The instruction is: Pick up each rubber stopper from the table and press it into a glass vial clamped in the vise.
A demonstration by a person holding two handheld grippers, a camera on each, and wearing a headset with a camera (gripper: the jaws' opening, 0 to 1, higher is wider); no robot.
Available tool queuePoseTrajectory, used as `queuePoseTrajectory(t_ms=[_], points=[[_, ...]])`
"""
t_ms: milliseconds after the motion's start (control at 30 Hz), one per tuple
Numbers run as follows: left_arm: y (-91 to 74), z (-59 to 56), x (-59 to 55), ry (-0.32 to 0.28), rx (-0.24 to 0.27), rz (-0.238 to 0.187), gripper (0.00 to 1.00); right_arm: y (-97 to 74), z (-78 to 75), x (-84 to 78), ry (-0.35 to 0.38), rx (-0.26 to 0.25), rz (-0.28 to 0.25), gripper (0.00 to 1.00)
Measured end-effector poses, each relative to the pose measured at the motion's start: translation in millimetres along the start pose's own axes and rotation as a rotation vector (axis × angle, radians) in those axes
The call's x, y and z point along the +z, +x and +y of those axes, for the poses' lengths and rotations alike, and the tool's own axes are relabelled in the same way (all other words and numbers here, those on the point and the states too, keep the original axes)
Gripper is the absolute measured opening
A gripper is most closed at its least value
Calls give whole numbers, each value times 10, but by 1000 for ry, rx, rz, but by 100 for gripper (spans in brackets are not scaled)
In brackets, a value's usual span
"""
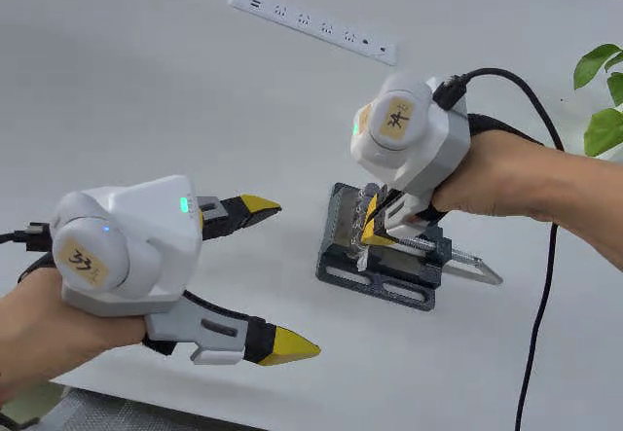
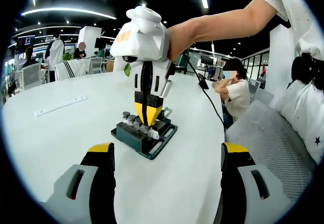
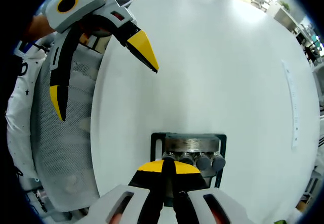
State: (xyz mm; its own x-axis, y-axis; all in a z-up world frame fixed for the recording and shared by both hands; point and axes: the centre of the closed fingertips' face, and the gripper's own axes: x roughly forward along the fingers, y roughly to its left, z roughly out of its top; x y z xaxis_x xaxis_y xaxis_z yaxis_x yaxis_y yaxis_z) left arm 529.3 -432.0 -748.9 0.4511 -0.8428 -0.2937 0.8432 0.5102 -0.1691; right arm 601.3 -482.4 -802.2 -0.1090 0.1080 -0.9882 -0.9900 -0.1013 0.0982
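A dark vise (image 1: 382,273) stands on the white table and clamps a row of glass vials (image 1: 368,207). In the right gripper view several vials carry grey stoppers (image 3: 203,161) along the vise (image 3: 187,143). My right gripper (image 1: 375,232) points down onto the vials, with its yellow tips pressed together (image 3: 168,167). What lies under them is hidden. The left gripper view shows it shut over the vise (image 2: 144,135). My left gripper (image 1: 277,275) hovers left of the vise, open and with nothing in it (image 2: 167,150).
A white power strip (image 1: 311,22) lies at the far side of the table. A green plant (image 1: 604,100) stands at the right edge. A black cable (image 1: 540,285) runs from the right gripper. The table's near edge is under my left hand. People sit in the background.
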Motion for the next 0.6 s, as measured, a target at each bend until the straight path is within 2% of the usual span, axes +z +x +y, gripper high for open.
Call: queuePoseTrajectory(t_ms=[300,600], points=[[-63,-7,19,6,15,17,85,-12,0,1,45,-11,-61,1],[-123,-15,25,5,30,27,85,-28,-2,9,47,-24,-83,1]])
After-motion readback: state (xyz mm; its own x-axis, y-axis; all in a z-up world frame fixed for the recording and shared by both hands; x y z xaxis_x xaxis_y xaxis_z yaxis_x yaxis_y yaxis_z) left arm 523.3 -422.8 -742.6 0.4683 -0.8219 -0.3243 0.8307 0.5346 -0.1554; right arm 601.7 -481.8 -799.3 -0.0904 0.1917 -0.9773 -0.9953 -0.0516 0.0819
